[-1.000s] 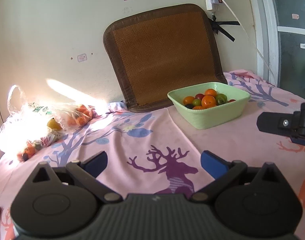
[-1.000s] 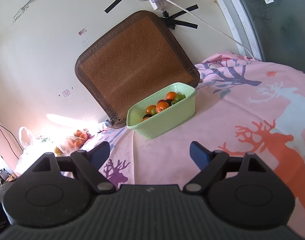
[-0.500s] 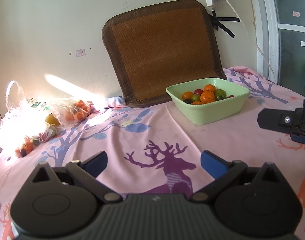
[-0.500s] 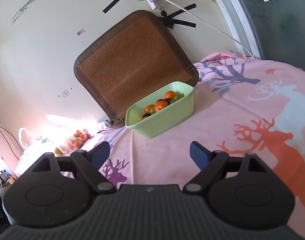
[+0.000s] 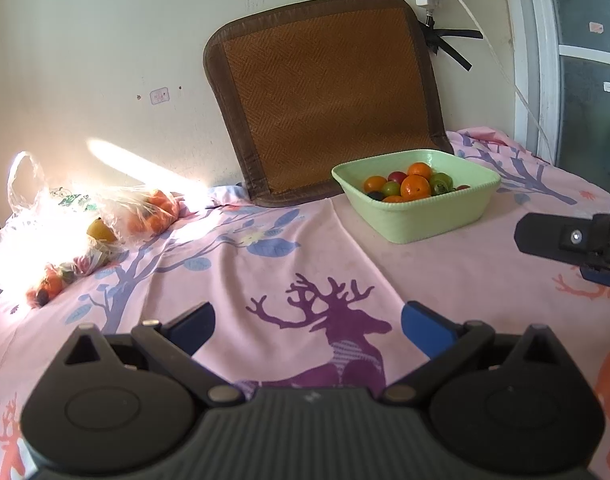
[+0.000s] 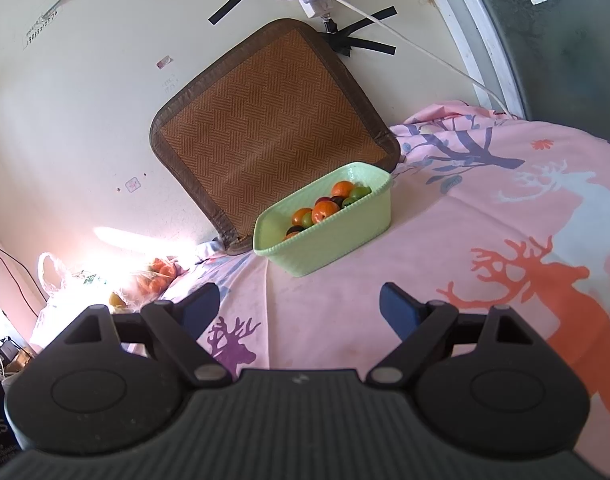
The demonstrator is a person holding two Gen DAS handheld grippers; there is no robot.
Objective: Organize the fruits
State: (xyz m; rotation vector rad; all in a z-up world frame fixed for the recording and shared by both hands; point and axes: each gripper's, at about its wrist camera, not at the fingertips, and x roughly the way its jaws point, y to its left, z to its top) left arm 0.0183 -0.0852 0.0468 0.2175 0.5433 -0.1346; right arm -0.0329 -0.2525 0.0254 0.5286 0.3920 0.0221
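Green basin [image 5: 425,222] in both | left view only: right tool [image 5: 573,240] | both tools released, empty

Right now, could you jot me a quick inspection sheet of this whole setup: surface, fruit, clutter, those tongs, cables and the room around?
Surface: pink deer-print cloth, wrinkled, bare in the middle.
Job's things: green basin holding orange, green and dark fruits; plastic bags of fruit at the sunlit left edge.
Clutter: woven mat leaning on the wall behind the basin.
Tongs: left tongs open, empty; right tongs open, empty.
Cables: white power strip and cord taped to the wall.
Surroundings: cream wall, window frame at right.
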